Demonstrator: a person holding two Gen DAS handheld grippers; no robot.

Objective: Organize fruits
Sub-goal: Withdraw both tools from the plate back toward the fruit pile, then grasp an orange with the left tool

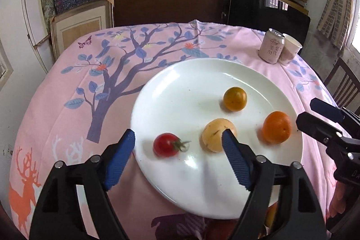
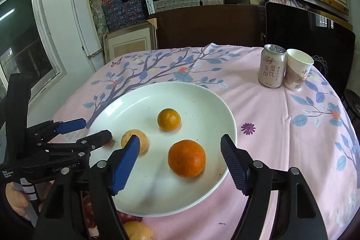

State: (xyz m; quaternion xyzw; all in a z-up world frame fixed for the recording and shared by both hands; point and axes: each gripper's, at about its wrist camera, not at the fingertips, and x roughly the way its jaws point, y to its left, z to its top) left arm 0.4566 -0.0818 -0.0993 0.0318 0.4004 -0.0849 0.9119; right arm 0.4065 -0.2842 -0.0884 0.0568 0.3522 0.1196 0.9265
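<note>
1. Shelves of woven boxes fill the far wall behind a table under a pink cloth (image 1: 67, 127) printed with a tree and deer.
2. On the cloth sits a white plate (image 1: 180, 82), and far to the right a can (image 2: 271, 65) touches a paper cup (image 2: 297, 70).
3. Four fruits lie apart on the plate: a tomato (image 1: 166, 144) near left, a pale fruit (image 1: 213, 134) beside it, an orange (image 1: 276, 126) near right, and a tangerine (image 1: 234, 98) farther back.
4. More fruit (image 2: 137, 229) shows off the plate's near edge, still to be sorted, it seems.
5. The left gripper (image 1: 180, 145) is released, jaws spread on either side of the tomato without touching it.
6. The right gripper (image 2: 180, 155) is likewise released, its jaws flanking the orange and holding nothing.
7. Both fruits look freshly set down, so the step seems to be a release.
8. To do it well, draw each gripper straight back without brushing the fruit, since round fruit rolls easily on a smooth plate.
</note>
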